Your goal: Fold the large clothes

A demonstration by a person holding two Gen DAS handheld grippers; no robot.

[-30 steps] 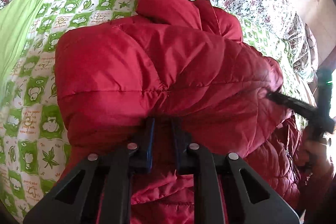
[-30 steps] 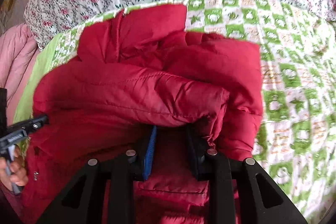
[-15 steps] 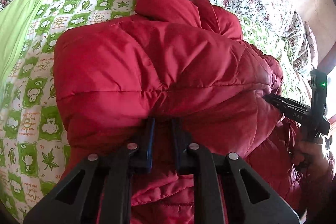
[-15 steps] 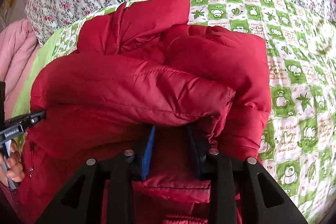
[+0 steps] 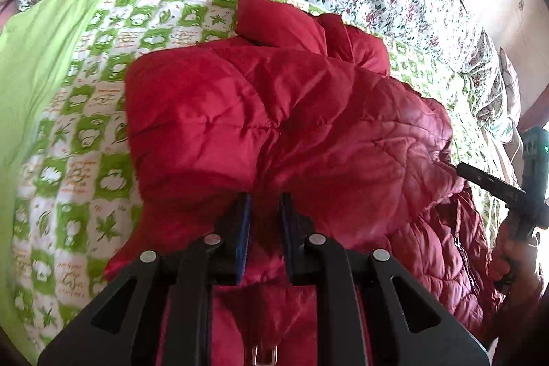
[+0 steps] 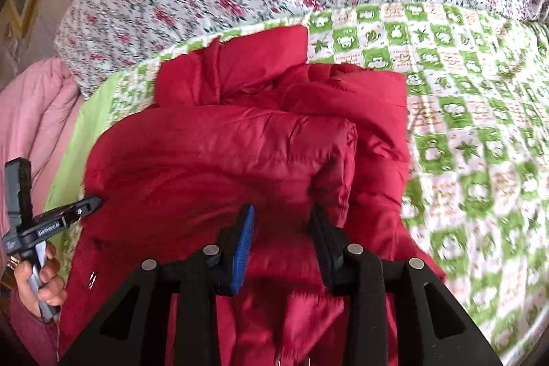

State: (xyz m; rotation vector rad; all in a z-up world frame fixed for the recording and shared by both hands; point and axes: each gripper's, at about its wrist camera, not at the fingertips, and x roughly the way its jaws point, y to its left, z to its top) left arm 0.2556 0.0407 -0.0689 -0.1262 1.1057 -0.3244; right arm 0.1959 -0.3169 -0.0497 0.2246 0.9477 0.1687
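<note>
The red jacket (image 5: 291,126) lies bunched on the green checked quilt (image 5: 85,143) of a bed. The left gripper (image 5: 266,211) pinches its near fold. The right gripper (image 6: 283,228), its jaws just widening, seems still to grasp the fold; the picture is blurred.

Black left gripper (image 5: 266,211), blue pad, silver screws, maroon sleeve (image 6: 31,331)

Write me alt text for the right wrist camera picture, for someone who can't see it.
A puffy red jacket lies partly folded on a green-and-white checked blanket, its near edge between the fingers of the right gripper, whose jaws have just been opening. At the left edge, a hand holds the left gripper against the jacket's side.
</note>
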